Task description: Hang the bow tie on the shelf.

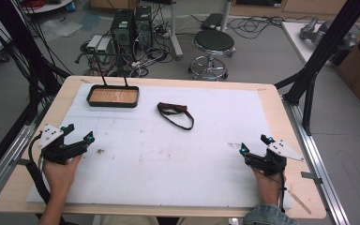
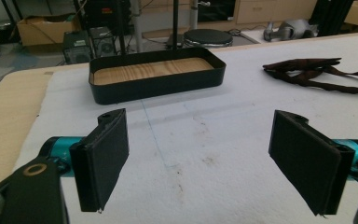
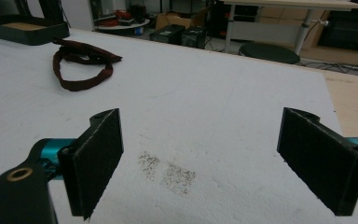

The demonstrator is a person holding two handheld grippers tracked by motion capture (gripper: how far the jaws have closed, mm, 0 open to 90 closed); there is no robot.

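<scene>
The table holds one tray [image 1: 113, 96], one dark red strap [image 1: 176, 114], and two grippers: left gripper [image 1: 78, 135] and right gripper [image 1: 254, 145].

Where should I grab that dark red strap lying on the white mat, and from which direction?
Probably at the bunched, folded end of the strap, toward the tray. There the layers stack thicker, so they give the jaws more to pinch than the thin flat loop. Come straight down from above with the jaws across its width, since it lies flat on the mat.
</scene>
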